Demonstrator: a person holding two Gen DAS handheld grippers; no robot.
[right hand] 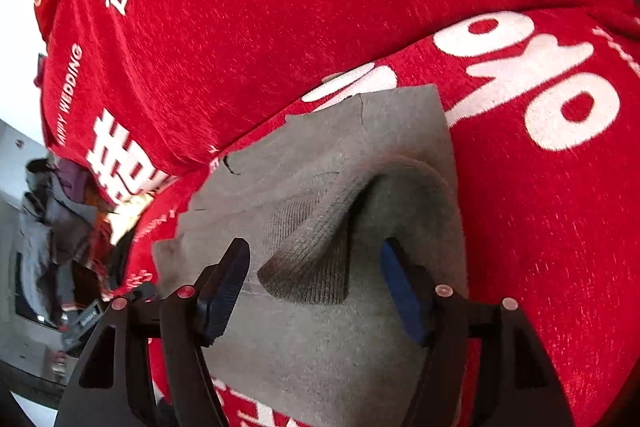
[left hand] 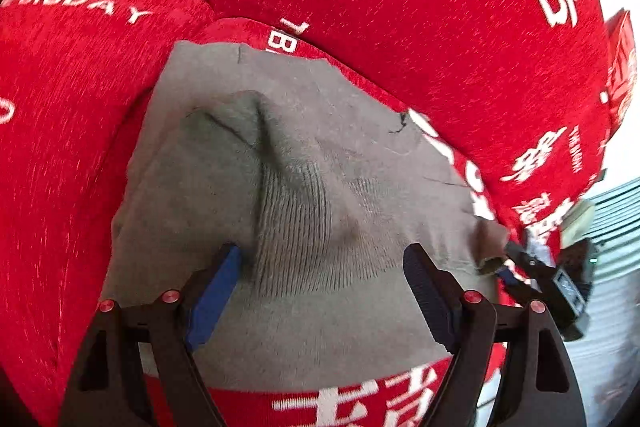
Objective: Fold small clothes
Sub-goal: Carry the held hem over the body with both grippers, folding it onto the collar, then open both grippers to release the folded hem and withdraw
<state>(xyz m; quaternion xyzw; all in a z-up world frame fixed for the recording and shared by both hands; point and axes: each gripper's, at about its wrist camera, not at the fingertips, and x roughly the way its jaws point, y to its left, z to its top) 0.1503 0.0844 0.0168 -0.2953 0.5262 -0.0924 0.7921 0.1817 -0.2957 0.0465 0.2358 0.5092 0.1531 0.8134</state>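
The grey garment point(left hand: 304, 187) lies directly beneath both the left gripper point(left hand: 320, 287) and right gripper point(right hand: 316, 279), each spread wide and holding nothing, its raised ridge running away between their fingers.

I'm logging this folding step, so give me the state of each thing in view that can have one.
grey knit garment: lying on the red cloth, rumpled, a raised ridge between the jaws, not gripped.
red printed cloth: spread under the garment, with creases.
left gripper: jaws open, astride the ridge.
right gripper: jaws open, astride a ridge of the same garment.
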